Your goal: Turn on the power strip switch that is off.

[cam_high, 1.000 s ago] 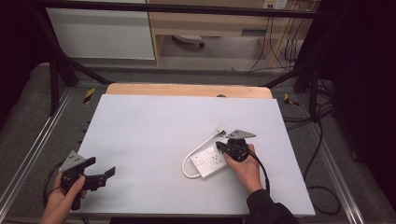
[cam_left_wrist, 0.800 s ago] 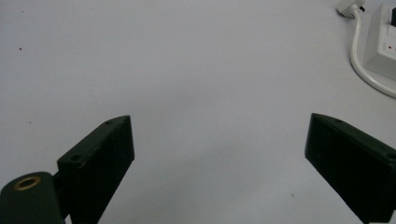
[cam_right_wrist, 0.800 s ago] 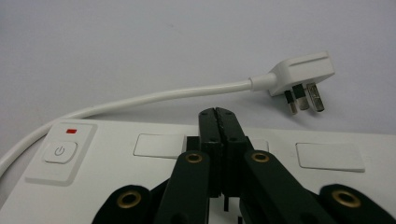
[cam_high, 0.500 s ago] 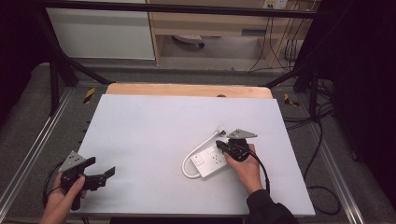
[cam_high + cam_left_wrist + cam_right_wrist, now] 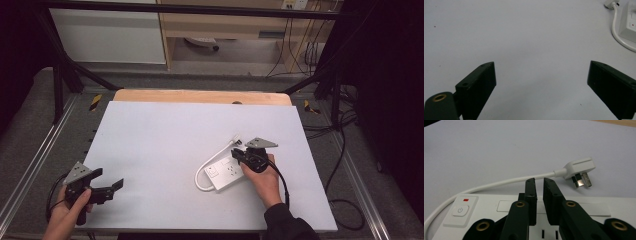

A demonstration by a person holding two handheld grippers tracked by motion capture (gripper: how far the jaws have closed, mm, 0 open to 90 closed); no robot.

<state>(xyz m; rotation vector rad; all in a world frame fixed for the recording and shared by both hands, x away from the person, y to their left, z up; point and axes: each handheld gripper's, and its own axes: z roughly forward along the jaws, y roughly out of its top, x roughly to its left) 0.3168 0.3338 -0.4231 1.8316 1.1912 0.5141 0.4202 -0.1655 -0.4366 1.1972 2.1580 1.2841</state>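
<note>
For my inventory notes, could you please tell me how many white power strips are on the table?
1: the white plastic power strip lies on the pale table, right of centre, under the right gripper. Its white cord loops leftward; nothing seems hidden.

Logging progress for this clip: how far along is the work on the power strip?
Early. Done: power strip lies flat, its plug loose on the table. In hand: right gripper over the strip, jaws just eased slightly apart, nothing between them. Left: any grip on plug or cable; left gripper waits open.
</note>
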